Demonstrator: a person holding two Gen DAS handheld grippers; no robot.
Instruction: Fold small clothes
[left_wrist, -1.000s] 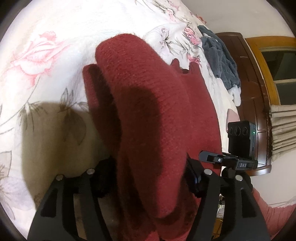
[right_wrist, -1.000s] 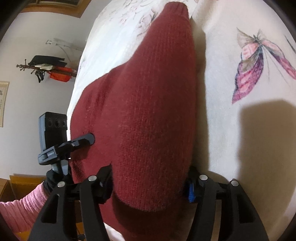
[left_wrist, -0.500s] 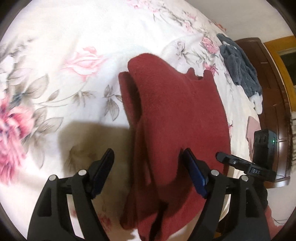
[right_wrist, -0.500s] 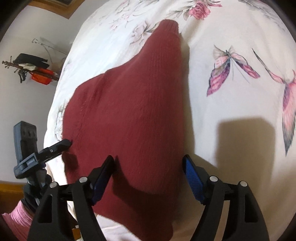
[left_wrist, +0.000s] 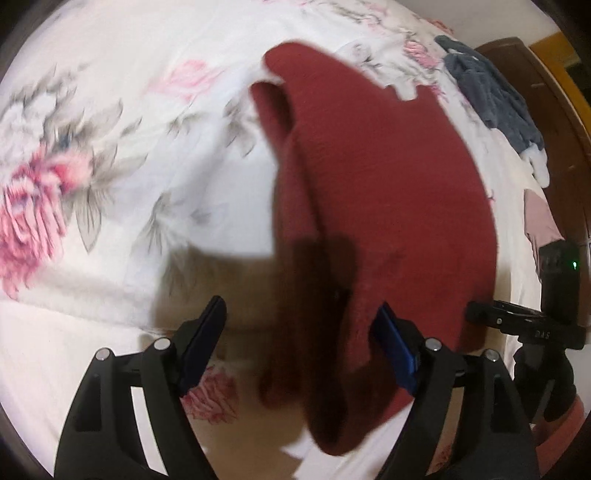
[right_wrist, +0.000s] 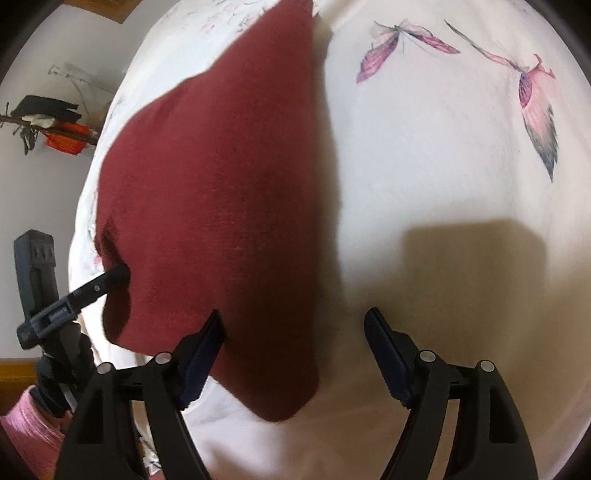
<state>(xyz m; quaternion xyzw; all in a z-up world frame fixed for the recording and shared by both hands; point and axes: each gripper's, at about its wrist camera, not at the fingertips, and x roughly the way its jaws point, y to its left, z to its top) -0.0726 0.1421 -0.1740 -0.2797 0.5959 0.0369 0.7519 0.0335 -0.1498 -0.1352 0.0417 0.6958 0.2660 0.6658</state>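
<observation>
Red knit garment (left_wrist: 388, 192) flat on floral bedsheet (left_wrist: 110, 110), grippers apart.

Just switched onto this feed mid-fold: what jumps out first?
A dark red knit garment lies folded on the white floral bedsheet, filling the middle of both views. Both the left gripper and right gripper are open over its near edge. A grey garment lies at the far right.

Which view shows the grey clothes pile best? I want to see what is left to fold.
The left wrist view: the grey clothes pile lies at the far right edge of the floral bedspread, beyond the red sweater, near a dark wooden bed frame. The right wrist view does not show it.
</observation>
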